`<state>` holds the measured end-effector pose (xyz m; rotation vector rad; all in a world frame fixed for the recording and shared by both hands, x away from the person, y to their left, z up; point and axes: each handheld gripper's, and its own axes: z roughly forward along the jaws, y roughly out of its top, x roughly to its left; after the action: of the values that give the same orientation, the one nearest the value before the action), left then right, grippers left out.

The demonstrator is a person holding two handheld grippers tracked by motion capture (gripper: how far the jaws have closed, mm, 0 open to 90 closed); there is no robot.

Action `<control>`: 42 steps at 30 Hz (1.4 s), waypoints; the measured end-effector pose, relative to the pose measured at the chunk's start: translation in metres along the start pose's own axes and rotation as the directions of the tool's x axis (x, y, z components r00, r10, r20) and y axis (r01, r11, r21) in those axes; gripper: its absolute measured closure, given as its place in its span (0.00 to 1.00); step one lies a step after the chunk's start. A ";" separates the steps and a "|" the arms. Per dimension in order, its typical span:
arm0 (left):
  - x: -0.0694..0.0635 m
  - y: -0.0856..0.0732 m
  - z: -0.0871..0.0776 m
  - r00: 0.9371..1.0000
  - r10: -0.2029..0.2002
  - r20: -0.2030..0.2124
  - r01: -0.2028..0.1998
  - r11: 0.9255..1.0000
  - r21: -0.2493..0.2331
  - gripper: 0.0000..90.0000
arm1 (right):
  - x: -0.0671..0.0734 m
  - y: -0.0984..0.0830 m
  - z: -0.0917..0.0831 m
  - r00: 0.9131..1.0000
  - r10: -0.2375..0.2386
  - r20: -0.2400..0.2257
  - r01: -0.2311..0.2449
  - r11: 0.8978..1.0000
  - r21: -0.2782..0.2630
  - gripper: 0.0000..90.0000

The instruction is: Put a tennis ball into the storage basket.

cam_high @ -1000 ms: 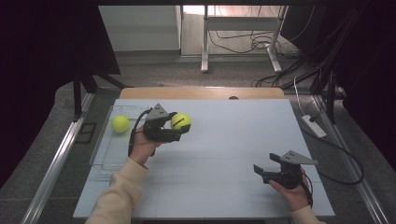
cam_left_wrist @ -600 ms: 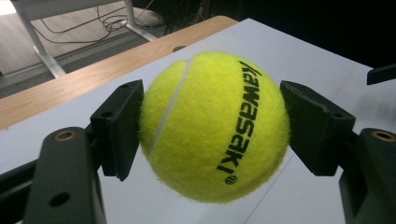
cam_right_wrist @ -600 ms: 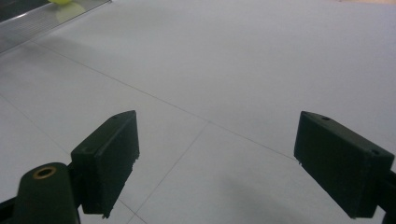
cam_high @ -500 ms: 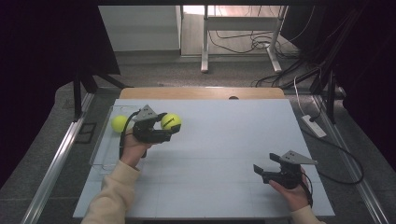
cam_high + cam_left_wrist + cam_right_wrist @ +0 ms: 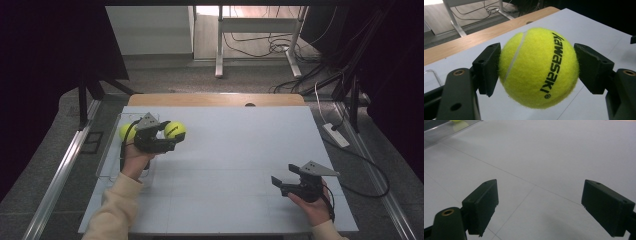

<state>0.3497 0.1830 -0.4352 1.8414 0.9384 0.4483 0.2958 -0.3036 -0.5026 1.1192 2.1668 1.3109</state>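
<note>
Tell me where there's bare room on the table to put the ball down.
The middle of the table, between the left gripper holding the ball and the right gripper, is bare. The left edge is crowded: the tray already holds a second ball.

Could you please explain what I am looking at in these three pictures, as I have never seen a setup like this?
A person sits at a pale table with a hand-held gripper in each hand. The high view looks down from above; the other two come from cameras riding on each gripper. The left hand-held gripper is shut on a yellow tennis ball, held over the table beside a clear tray. A second tennis ball sits in that tray. The right hand-held gripper is open and holds nothing, its black jaws standing apart above bare tabletop.
</note>
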 end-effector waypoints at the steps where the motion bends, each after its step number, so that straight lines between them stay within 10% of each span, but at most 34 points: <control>1: 0.000 0.000 0.000 1.000 0.000 0.000 0.000 1.000 0.000 0.30 | 0.000 0.000 0.000 1.000 -0.001 0.000 0.001 1.000 0.000 0.16; 42: 0.044 -0.024 -0.034 0.989 -0.069 -0.128 0.073 0.997 0.024 0.30 | 0.000 0.000 0.002 1.000 -0.002 0.000 0.002 1.000 0.003 0.16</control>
<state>0.3451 0.2423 -0.4458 1.8156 1.0984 0.5159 0.2968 -0.3023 -0.5031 1.1174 2.1704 1.3075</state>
